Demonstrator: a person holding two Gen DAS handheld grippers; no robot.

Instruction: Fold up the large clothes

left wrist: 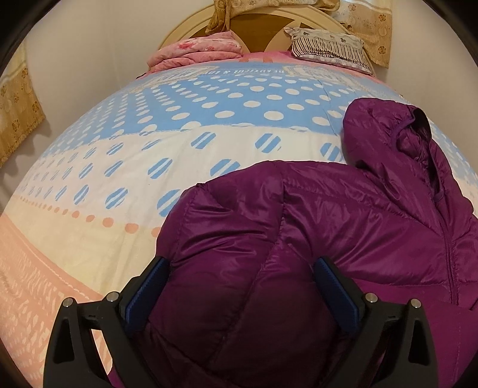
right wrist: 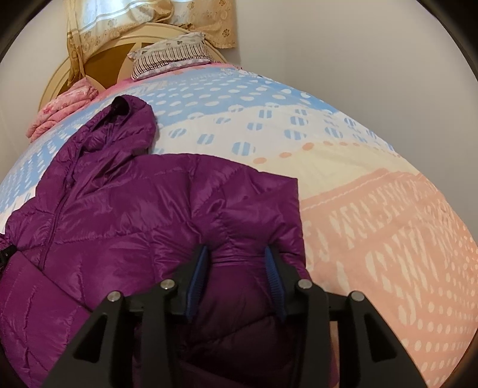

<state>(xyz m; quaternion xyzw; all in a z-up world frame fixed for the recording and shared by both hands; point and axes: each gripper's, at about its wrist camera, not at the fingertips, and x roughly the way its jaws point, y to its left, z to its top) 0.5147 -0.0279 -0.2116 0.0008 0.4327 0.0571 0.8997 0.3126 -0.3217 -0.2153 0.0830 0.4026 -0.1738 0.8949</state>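
A purple hooded puffer jacket (left wrist: pixel 343 215) lies on the bed, hood (left wrist: pixel 388 128) toward the headboard. It also shows in the right wrist view (right wrist: pixel 119 209), with its hood (right wrist: pixel 125 125) at upper left. My left gripper (left wrist: pixel 242 265) stands wide, its blue pads on either side of a thick bunch of jacket fabric. My right gripper (right wrist: pixel 237 253) is narrower and pinches a fold of the jacket between its blue pads; the fabric gathers there. A sleeve or side panel is folded over the jacket's body.
The bed has a quilt (left wrist: pixel 179 119) with blue dots, cream and pink bands. A folded pink blanket (left wrist: pixel 197 50) and a striped pillow (left wrist: pixel 328 44) lie at the headboard (right wrist: pixel 89 59). Gold curtains (right wrist: pixel 134 18) hang behind. White walls flank the bed.
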